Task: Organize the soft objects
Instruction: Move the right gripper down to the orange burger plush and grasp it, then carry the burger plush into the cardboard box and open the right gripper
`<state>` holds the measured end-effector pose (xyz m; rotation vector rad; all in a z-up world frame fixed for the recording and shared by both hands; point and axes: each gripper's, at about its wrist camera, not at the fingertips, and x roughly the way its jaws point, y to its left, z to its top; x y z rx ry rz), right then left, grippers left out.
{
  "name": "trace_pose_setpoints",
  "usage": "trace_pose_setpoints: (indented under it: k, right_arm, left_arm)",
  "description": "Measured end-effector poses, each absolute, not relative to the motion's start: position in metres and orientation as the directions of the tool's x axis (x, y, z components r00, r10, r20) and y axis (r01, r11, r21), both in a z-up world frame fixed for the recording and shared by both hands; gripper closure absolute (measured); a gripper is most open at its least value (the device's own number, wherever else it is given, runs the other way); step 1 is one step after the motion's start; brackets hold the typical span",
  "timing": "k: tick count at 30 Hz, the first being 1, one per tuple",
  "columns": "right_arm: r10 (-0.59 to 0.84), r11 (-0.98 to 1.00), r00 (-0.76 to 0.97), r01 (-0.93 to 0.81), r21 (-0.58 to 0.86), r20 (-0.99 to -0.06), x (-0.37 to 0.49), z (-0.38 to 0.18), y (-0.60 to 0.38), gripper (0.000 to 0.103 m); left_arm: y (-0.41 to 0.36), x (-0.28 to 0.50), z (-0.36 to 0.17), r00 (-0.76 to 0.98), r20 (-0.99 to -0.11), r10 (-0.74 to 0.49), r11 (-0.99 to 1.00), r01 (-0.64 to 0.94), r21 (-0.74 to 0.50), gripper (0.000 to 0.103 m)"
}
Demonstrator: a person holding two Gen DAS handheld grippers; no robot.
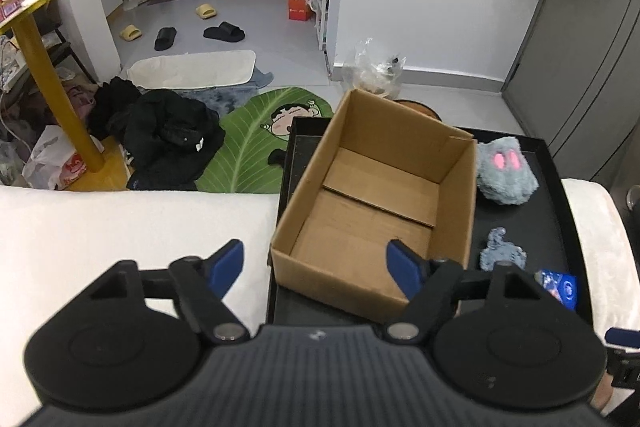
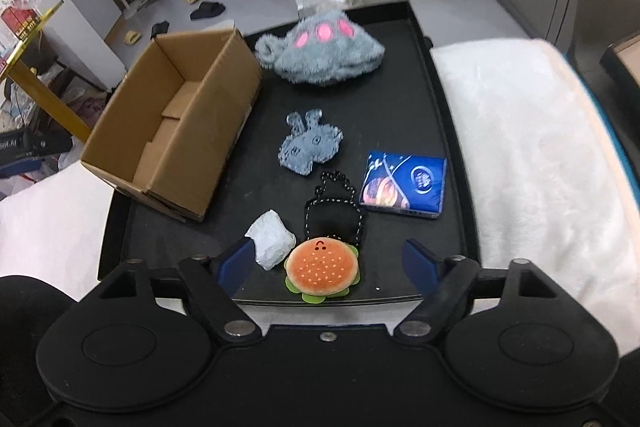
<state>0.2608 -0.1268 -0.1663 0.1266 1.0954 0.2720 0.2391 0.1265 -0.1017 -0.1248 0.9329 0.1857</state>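
The left gripper (image 1: 316,265) hung spread wide and empty over the near end of the cardboard box (image 1: 376,203), which stood on the black tray (image 2: 436,131). The right gripper (image 2: 330,263) was likewise spread and held nothing; the burger plush (image 2: 322,269) lay between its fingers, the white wad (image 2: 272,241) just ahead-left, the blue packet (image 2: 404,187) ahead-right, the small grey knit piece (image 2: 310,147) and the fluffy grey plush (image 2: 324,49) farther ahead

My views bright, even indoor light, shadows soft. Faint glare on black tray (image 2: 436,131) surface. Strong fisheye bending at edges, corners dark. White blanket (image 2: 532,147) at right slightly blown out and smeared. Centre sharp.
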Motion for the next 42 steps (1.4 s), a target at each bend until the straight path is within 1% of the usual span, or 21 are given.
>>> trace_pose_setpoints:
  k: [2, 6, 13, 15, 18, 23, 25, 26, 27, 29, 32, 36, 38, 41, 42]
  right_arm:
    - [0.285, 0.958, 0.410, -0.161, 0.239, -0.866, 0.266, -0.174, -0.125, 0.030]
    - [0.296, 0.954, 0.371, -0.169, 0.249, -0.880, 0.276, -0.191, -0.121, 0.032]
    - [0.301, 0.952, 0.313, -0.158, 0.264, -0.901, 0.287, -0.217, -0.119, 0.033]
    - [0.304, 0.951, 0.297, -0.159, 0.267, -0.905, 0.289, -0.222, -0.117, 0.035]
    - [0.312, 0.947, 0.277, -0.167, 0.274, -0.909, 0.292, -0.230, -0.113, 0.036]
    - [0.284, 0.952, 0.234, -0.181, 0.246, -0.930, 0.296, -0.245, -0.105, 0.038]
    - [0.279, 0.951, 0.226, -0.199, 0.236, -0.933, 0.296, -0.248, -0.100, 0.038]
    - [0.276, 0.951, 0.225, -0.205, 0.231, -0.935, 0.296, -0.249, -0.099, 0.038]
    - [0.271, 0.951, 0.227, -0.214, 0.223, -0.936, 0.296, -0.249, -0.097, 0.039]
    - [0.261, 0.950, 0.237, -0.235, 0.205, -0.936, 0.293, -0.249, -0.094, 0.044]
    - [0.261, 0.950, 0.245, -0.237, 0.203, -0.934, 0.291, -0.247, -0.096, 0.048]
    - [0.259, 0.950, 0.267, -0.246, 0.195, -0.928, 0.289, -0.243, -0.095, 0.052]
    - [0.253, 0.950, 0.284, -0.252, 0.183, -0.925, 0.285, -0.239, -0.095, 0.058]
    - [0.255, 0.950, 0.314, -0.258, 0.177, -0.914, 0.282, -0.232, -0.099, 0.065]
    - [0.253, 0.950, 0.327, -0.260, 0.171, -0.910, 0.281, -0.229, -0.100, 0.066]
  left_arm:
    - [0.129, 0.247, -0.108, 0.572, -0.812, 0.117, 0.976, -0.218, -0.012, 0.035]
    - [0.135, 0.258, -0.117, 0.558, -0.819, 0.131, 0.972, -0.234, -0.004, 0.051]
    - [0.144, 0.273, -0.131, 0.537, -0.829, 0.156, 0.967, -0.255, 0.017, 0.054]
    - [0.148, 0.277, -0.136, 0.527, -0.834, 0.162, 0.963, -0.267, 0.018, 0.059]
    - [0.152, 0.282, -0.144, 0.512, -0.844, 0.159, 0.961, -0.276, 0.013, 0.062]
    - [0.154, 0.289, -0.154, 0.482, -0.863, 0.152, 0.960, -0.280, 0.012, 0.076]
    - [0.157, 0.290, -0.158, 0.465, -0.873, 0.149, 0.957, -0.290, 0.009, 0.087]
    - [0.157, 0.290, -0.159, 0.463, -0.875, 0.143, 0.957, -0.290, 0.003, 0.088]
    - [0.156, 0.291, -0.158, 0.461, -0.875, 0.146, 0.958, -0.288, 0.008, 0.088]
    - [0.155, 0.291, -0.157, 0.456, -0.878, 0.144, 0.959, -0.282, 0.011, 0.089]
    - [0.154, 0.288, -0.154, 0.442, -0.889, 0.121, 0.961, -0.277, -0.007, 0.090]
    - [0.148, 0.280, -0.148, 0.439, -0.893, 0.101, 0.966, -0.259, -0.019, 0.091]
    - [0.144, 0.275, -0.144, 0.443, -0.892, 0.091, 0.967, -0.252, -0.026, 0.091]
    - [0.137, 0.266, -0.142, 0.448, -0.891, 0.071, 0.968, -0.245, -0.046, 0.092]
    - [0.133, 0.263, -0.143, 0.448, -0.892, 0.066, 0.969, -0.241, -0.049, 0.092]
